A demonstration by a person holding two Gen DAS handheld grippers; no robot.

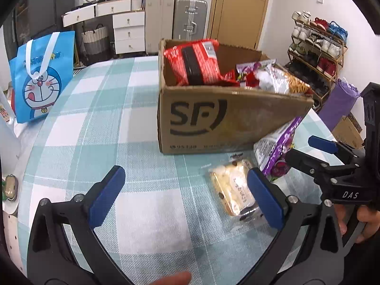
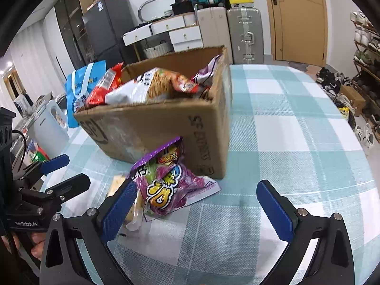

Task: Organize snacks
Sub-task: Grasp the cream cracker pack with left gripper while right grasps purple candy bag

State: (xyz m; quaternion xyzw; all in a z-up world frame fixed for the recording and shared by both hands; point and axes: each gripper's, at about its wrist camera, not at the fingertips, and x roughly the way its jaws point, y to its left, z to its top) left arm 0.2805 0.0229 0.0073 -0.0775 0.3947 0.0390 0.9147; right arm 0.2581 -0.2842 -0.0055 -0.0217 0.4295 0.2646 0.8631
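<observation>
A cardboard SF box (image 1: 228,121) stands on the checked tablecloth and holds a red snack bag (image 1: 194,64) and several other packets; it also shows in the right wrist view (image 2: 166,128). A purple snack bag (image 2: 166,182) leans against the box's near corner and shows in the left wrist view (image 1: 276,152). A clear packet of pale pastry (image 1: 234,186) lies flat beside it. My left gripper (image 1: 187,197) is open and empty, its right finger next to the pastry packet. My right gripper (image 2: 199,211) is open and empty, just in front of the purple bag.
A blue Doraemon bag (image 1: 42,76) stands at the table's left edge. A white appliance (image 2: 51,121) sits beyond the box. Suitcases, drawers and a door are behind the table. A shoe rack (image 1: 318,47) stands to the right.
</observation>
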